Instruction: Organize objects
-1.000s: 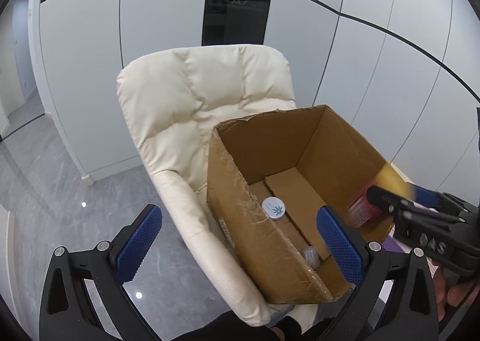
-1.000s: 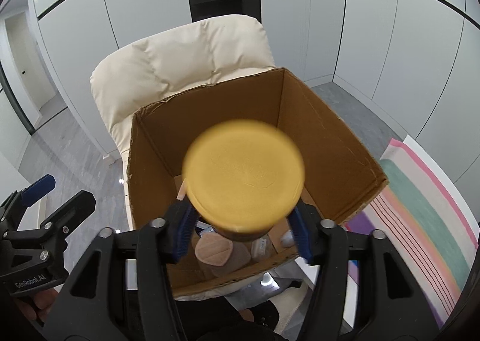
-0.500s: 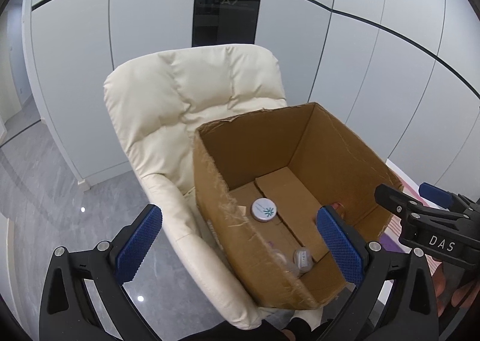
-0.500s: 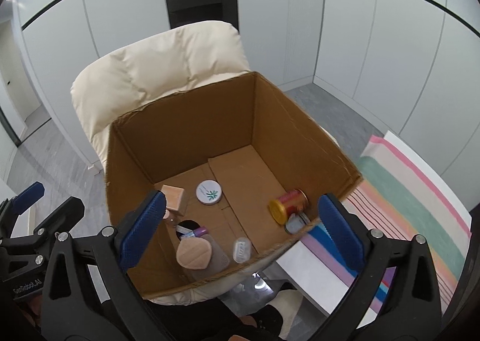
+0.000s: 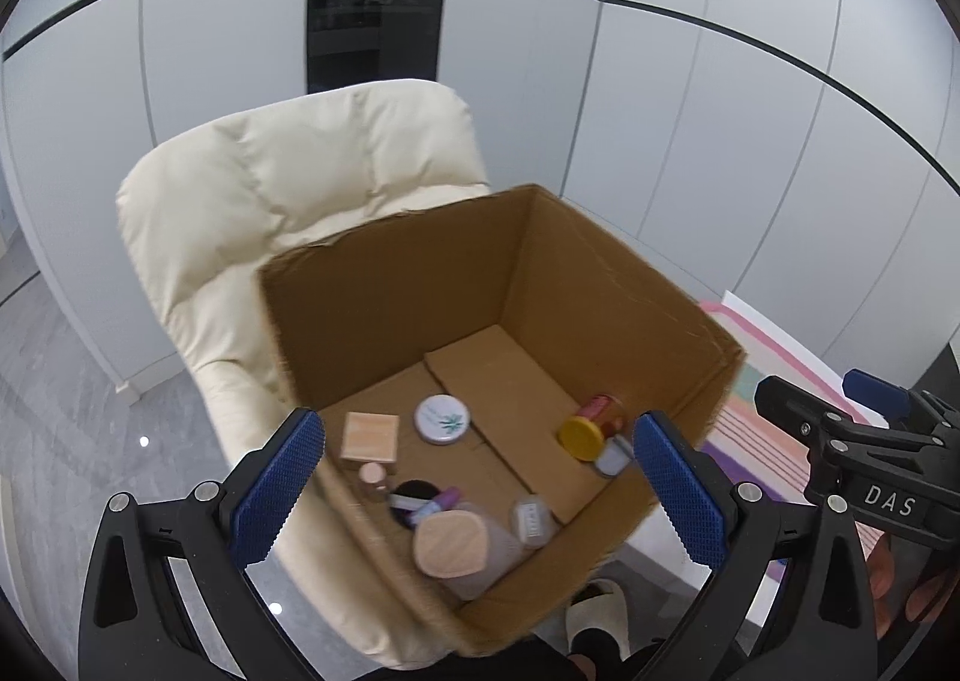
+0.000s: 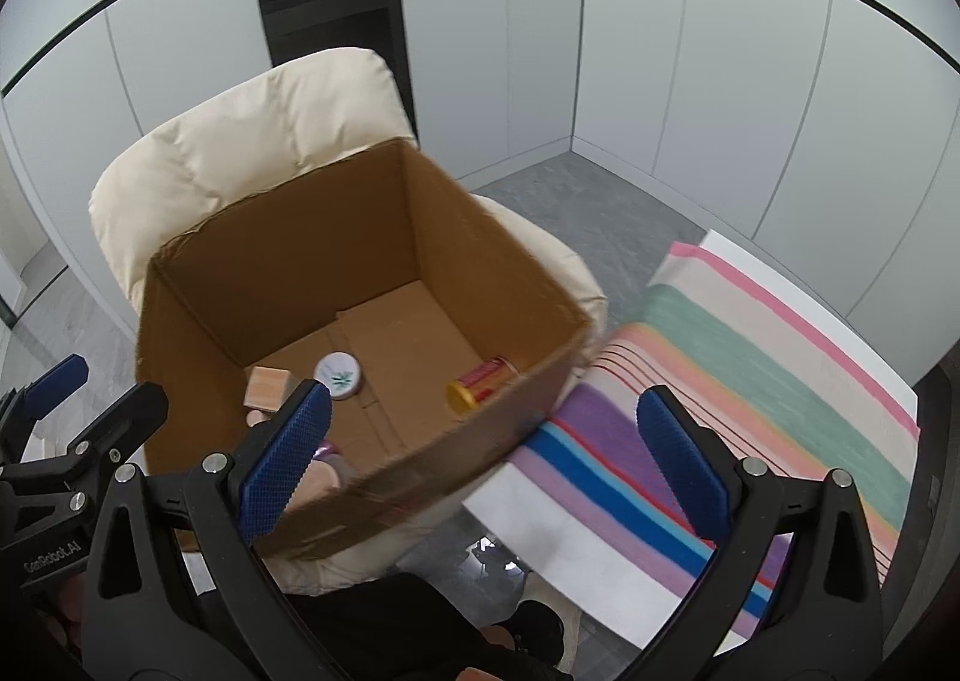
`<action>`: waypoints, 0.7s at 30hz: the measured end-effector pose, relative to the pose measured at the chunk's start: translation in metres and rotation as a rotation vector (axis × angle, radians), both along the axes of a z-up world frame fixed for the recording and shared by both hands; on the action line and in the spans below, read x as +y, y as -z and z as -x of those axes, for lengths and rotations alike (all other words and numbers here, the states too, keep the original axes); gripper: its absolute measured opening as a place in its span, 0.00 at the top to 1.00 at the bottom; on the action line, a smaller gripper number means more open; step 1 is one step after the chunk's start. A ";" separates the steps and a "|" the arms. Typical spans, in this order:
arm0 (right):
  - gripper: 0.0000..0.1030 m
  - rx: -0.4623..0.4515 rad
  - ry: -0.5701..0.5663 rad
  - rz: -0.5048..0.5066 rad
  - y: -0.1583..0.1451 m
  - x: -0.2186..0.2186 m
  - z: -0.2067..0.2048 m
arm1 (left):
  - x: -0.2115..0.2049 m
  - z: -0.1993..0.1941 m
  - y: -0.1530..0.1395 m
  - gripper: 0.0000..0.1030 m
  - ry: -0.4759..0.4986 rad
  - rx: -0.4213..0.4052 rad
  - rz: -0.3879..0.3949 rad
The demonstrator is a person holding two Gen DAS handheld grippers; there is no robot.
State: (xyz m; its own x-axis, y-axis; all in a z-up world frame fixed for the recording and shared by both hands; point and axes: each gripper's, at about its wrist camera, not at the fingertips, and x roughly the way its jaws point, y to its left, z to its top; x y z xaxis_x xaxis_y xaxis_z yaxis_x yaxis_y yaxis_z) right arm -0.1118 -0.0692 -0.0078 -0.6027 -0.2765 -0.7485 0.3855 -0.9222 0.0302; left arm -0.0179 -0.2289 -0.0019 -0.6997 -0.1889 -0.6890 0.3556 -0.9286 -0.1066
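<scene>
An open cardboard box [image 5: 390, 309] [image 6: 288, 273] stands on a cream chair. On its floor a red can with a yellow lid [image 5: 585, 435] [image 6: 480, 384] lies on its side near the right wall. A white round tin with a leaf print [image 5: 442, 419] [image 6: 339, 375], a wooden square block [image 5: 370, 437] [image 6: 268, 388], a tan-lidded jar [image 5: 453, 546] and a small clear bottle [image 5: 531, 519] lie there too. My left gripper [image 5: 480, 486] hangs open above the box's near side, holding nothing. My right gripper [image 6: 483, 456] is wide open and empty over the box's near right corner.
The cream padded chair [image 5: 288, 189] carries the box. A striped cloth [image 6: 750, 381] covers a white table just right of the box. Grey floor and white wall panels surround the chair. A person's slippered foot [image 5: 594, 615] shows below the box.
The right gripper opened and let go of the yellow-lidded can, which now lies in the box. Both grippers slid sideways; the left view now looks down into the box.
</scene>
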 end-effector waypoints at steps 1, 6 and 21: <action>0.00 0.001 0.008 0.000 0.000 0.005 0.001 | 0.005 0.003 0.000 0.00 0.009 0.000 -0.003; 0.00 0.000 0.058 -0.003 0.000 0.036 0.006 | 0.032 0.019 0.001 0.00 0.056 -0.005 -0.004; 0.00 -0.020 0.216 -0.022 -0.002 0.145 0.002 | 0.120 0.049 -0.010 0.00 0.228 -0.033 0.006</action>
